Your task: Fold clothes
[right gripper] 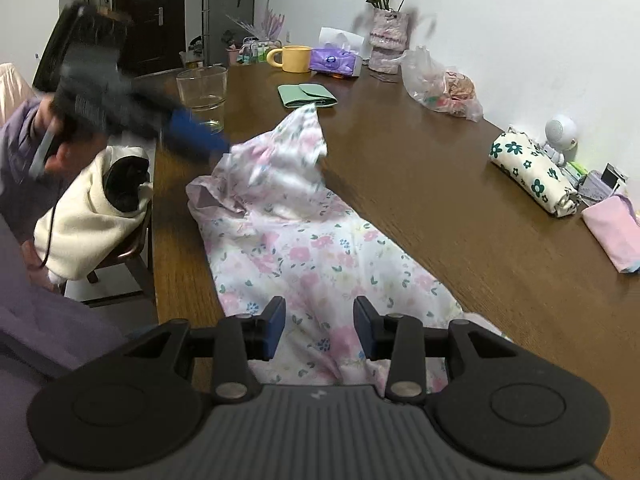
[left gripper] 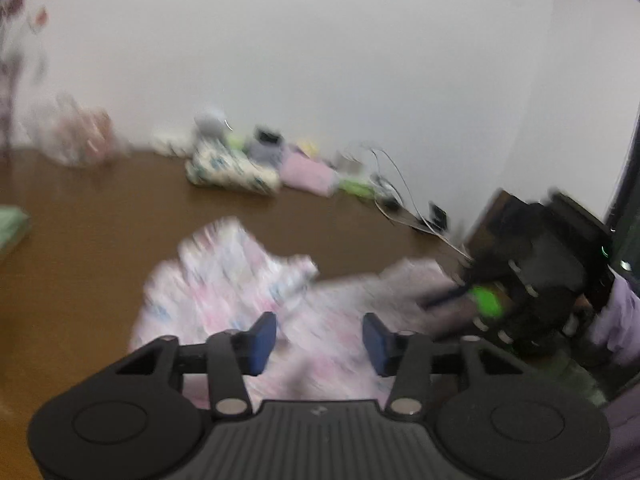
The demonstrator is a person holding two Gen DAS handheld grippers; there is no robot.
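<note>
Bare wooden table (right gripper: 420, 184) right of floral garment (right gripper: 304, 248), glass (right gripper: 203, 92) beyond, clutter along wall.

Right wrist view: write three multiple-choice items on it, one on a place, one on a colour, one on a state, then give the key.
1. Where does the floral garment lie?
A. spread on the brown table
B. draped over the chair
C. inside the plastic bag

2. What colour is the mug near the far end of the table?
A. red
B. yellow
C. black

3. How does the right gripper stand?
A. shut on the garment
B. shut on the glass
C. open, with cloth showing in the gap

Key:
1. A, the garment stretches along the tabletop from the gripper toward the green pouch.
2. B, the mug beside the purple tissue pack is yellow.
3. C, the blue pads stand well apart and nothing is pinched between them.
</note>
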